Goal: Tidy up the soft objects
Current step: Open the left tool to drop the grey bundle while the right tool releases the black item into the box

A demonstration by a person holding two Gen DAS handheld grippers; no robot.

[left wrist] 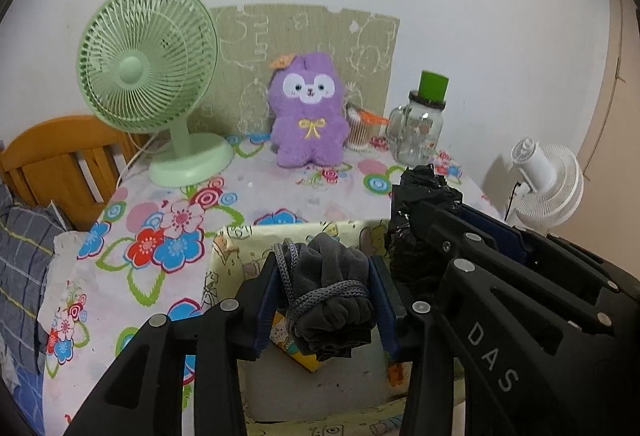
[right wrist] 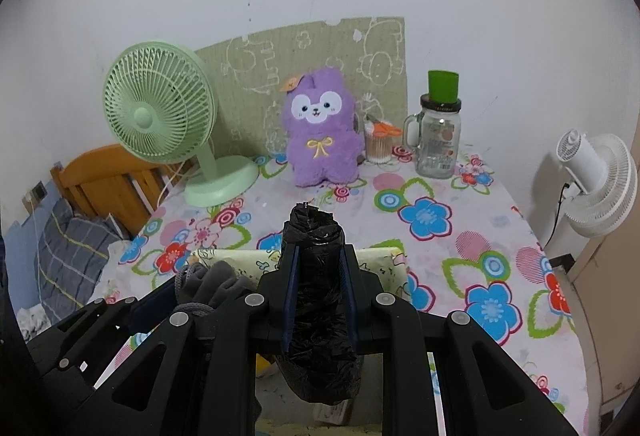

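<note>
L gripper [left wrist: 326, 300]: jaws narrow, blue pads pressed on both sides of a grey cloth bundle [left wrist: 332, 292] tied round w/ grey cord [left wrist: 320, 296]. Bundle held above the storage box [left wrist: 240, 256], over its open interior, not resting on the floor of it. Cord loop sticks up at bundle's far-left end.

R gripper [right wrist: 318, 288]: jaws nearly closed, clamped on a black plastic-wrapped roll [right wrist: 316, 276]. Roll stands roughly along the fingers, top end poking out past the fingertips, lower end hanging below the pads. Also above the box, on the R side of the grey bundle; the two grippers sit close side by side. In L wrist view the R gripper [left wrist: 416, 204] and its black roll [left wrist: 424, 188] show just R of the bundle.

Box: pale yellow fabric w/ cartoon print, open top, near edge of the floral tablecloth [right wrist: 460, 236]. Inside the box, under the bundle: a yellow/orange printed item [left wrist: 296, 348], can't tell what it is.

Beyond the box, at the far edge of the table vs. the box:
- purple plush toy [left wrist: 306, 112], upright, leaning on a cardboard sheet [left wrist: 340, 36] against the wall.
- green desk fan [left wrist: 148, 56], far-left of box.
- glass mug jar [right wrist: 438, 140] w/ green cup [right wrist: 443, 86] on top, far-right of box.
- small tub of cotton swabs [right wrist: 378, 148], between plush and jar.

White fan [right wrist: 596, 180] off the table, R of box. Wooden chair [left wrist: 60, 156] and plaid fabric [left wrist: 20, 268] to the L of it.
</note>
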